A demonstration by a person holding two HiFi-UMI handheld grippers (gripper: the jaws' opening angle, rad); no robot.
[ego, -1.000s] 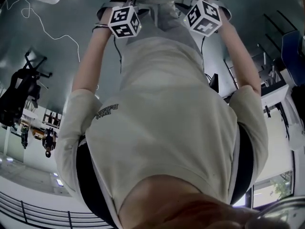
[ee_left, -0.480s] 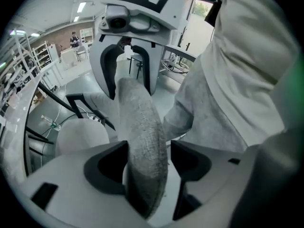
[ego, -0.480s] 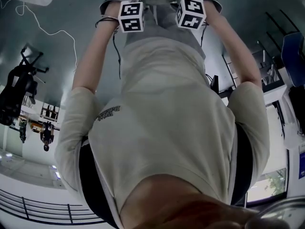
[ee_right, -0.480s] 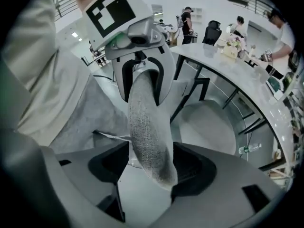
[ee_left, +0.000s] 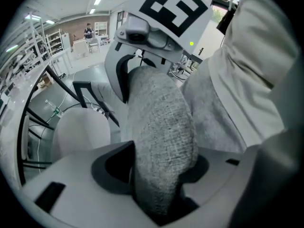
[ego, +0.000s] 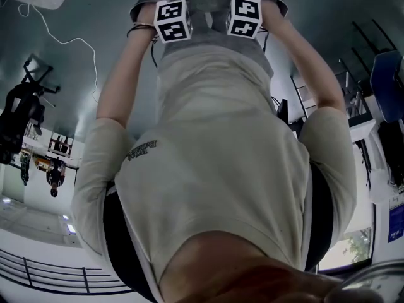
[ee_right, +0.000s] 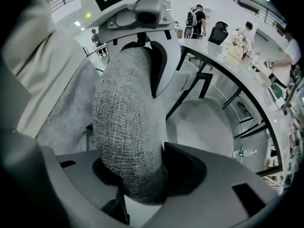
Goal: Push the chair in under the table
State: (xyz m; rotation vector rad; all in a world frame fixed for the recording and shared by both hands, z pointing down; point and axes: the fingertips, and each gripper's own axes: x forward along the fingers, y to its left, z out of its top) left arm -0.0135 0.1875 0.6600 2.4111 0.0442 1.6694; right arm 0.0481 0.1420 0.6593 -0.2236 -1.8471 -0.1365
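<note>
The chair's grey woven backrest runs up the middle of the left gripper view, its top edge between the jaws of my left gripper. Those jaws are closing, and a dark gap still shows beside the left pad. In the right gripper view the same backrest fills my right gripper, whose jaws are also closing, with the fabric against its right pad. Each gripper sees the other one further along the edge. In the head view both marker cubes sit side by side at the top.
Beyond the backrest lies a pale rounded seat under a curved white table with black legs. A water bottle lies on the floor. People stand and sit far off. My pale shirt fills the head view.
Both grippers have gone down onto the backrest's top edge and drawn closer together. Their marker cubes have turned squarer to the head camera.
</note>
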